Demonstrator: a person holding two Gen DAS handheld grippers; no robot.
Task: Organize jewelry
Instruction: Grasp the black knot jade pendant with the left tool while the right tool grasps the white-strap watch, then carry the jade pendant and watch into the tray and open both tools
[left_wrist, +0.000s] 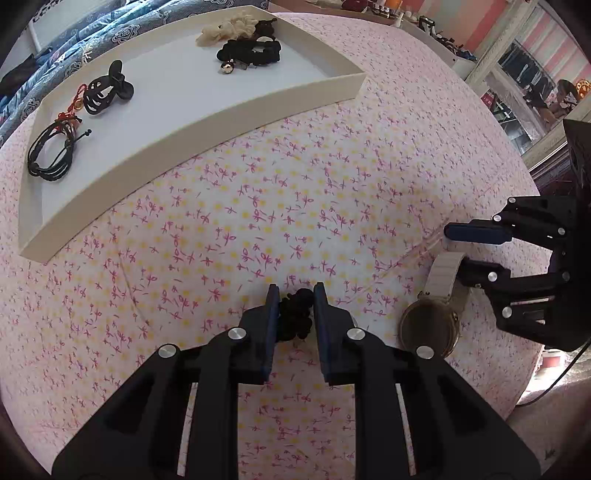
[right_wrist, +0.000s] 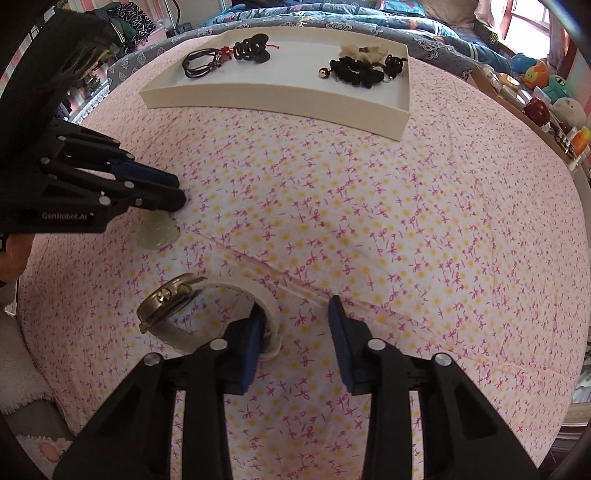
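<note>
My left gripper (left_wrist: 294, 295) is shut on a black scrunchie (left_wrist: 295, 314) low over the pink floral cloth; it also shows in the right wrist view (right_wrist: 177, 188). My right gripper (right_wrist: 297, 314) is open, its left finger inside the loop of a cream-strapped watch (right_wrist: 173, 299) lying on the cloth. The watch (left_wrist: 432, 317) and the right gripper (left_wrist: 458, 251) show at the right of the left wrist view. A white tray (left_wrist: 236, 107) at the back holds a black claw clip (left_wrist: 107, 88), black cords (left_wrist: 51, 155), black and cream scrunchies (left_wrist: 251, 50). A pale green pendant (right_wrist: 159, 232) lies under the left gripper.
The tray (right_wrist: 280, 99) lies far across the cloth-covered table (right_wrist: 369, 221). A blue patterned quilt (right_wrist: 369, 14) is behind it. Toys and small jars (right_wrist: 546, 99) line a shelf at the right. A mirror and dresser (left_wrist: 535, 74) stand at the far right.
</note>
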